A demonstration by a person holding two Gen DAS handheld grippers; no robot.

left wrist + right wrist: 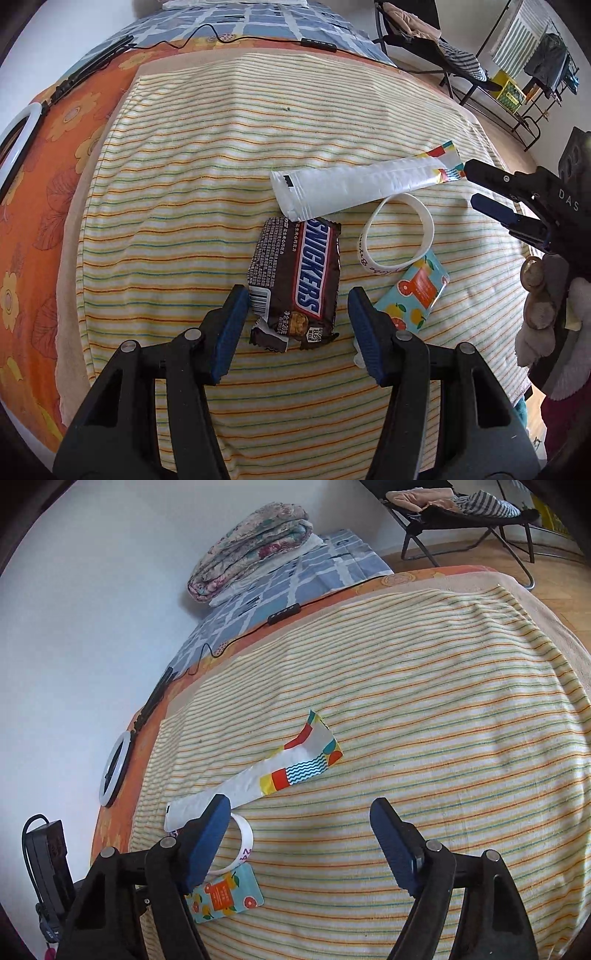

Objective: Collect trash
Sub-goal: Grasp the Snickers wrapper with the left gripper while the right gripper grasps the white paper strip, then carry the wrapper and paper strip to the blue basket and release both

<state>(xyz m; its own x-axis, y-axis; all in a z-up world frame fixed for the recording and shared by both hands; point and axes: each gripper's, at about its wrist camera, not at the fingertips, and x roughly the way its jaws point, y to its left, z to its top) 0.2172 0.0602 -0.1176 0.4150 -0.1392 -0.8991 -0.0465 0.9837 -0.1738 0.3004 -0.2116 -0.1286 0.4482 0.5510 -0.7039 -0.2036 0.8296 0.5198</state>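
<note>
Jaws of the left gripper (297, 325) stand open with the chocolate bar wrapper (295, 284) lying between the 2 pads on the striped towel (184, 221), its long axis running straight away from the camera, so a plain squeeze should catch its near end. Jaws of the right gripper (299, 842) also stand open, holding nothing, near the printed end of the long white wrapper (255, 779), which lies crosswise, its other end overlapping the bar's far end. Beside them lie a white wristband (397, 232) and a small tissue pack (413, 295), just right of the left gripper and likely to get nudged.
</note>
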